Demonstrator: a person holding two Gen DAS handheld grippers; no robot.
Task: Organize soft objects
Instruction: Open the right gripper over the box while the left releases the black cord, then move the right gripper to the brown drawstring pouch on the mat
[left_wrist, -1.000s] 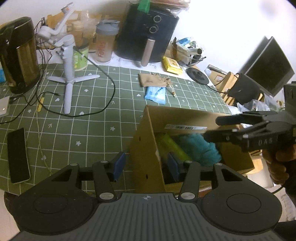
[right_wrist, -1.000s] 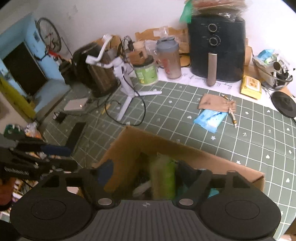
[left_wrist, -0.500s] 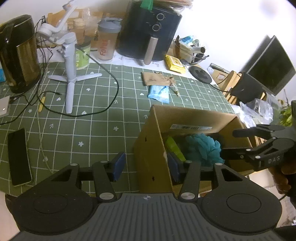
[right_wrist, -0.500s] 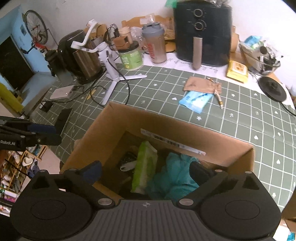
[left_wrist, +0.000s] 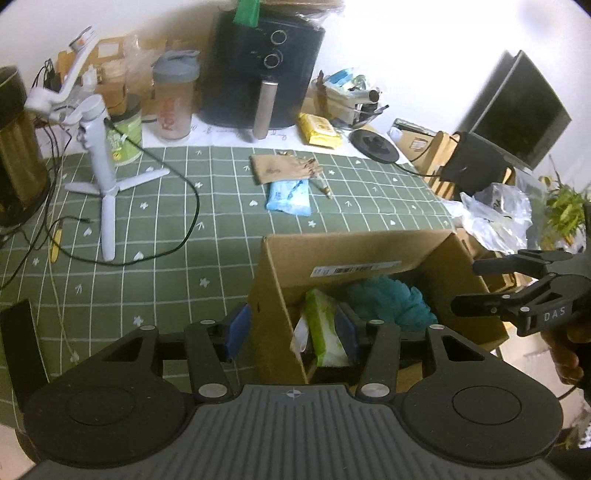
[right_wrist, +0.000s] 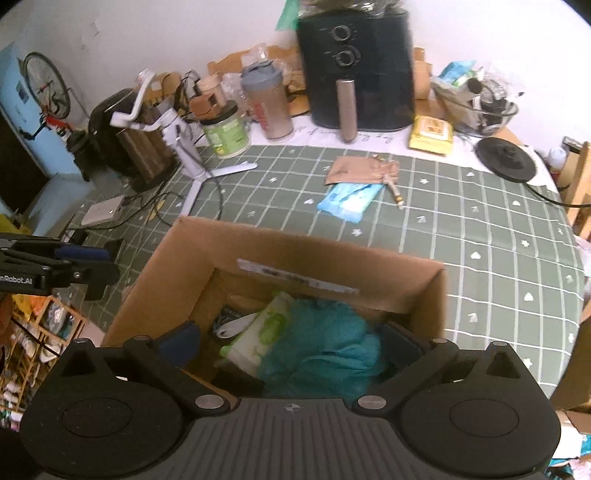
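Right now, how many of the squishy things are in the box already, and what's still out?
Done: the fluffy teal cloth and the green-and-white wipes pack lie inside the brown cardboard box. In hand: nothing; the left hand-held gripper and right hand-held gripper are both open over the box. Left: the light blue soft pack and the tan cloth pouch sit on the green checked tablecloth.

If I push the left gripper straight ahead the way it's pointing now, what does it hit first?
Probably the near left wall of the open brown cardboard box: the open left gripper straddles that wall, one finger outside, the other over the green-and-white wipes pack inside. Depth is unclear, so contact may be close.
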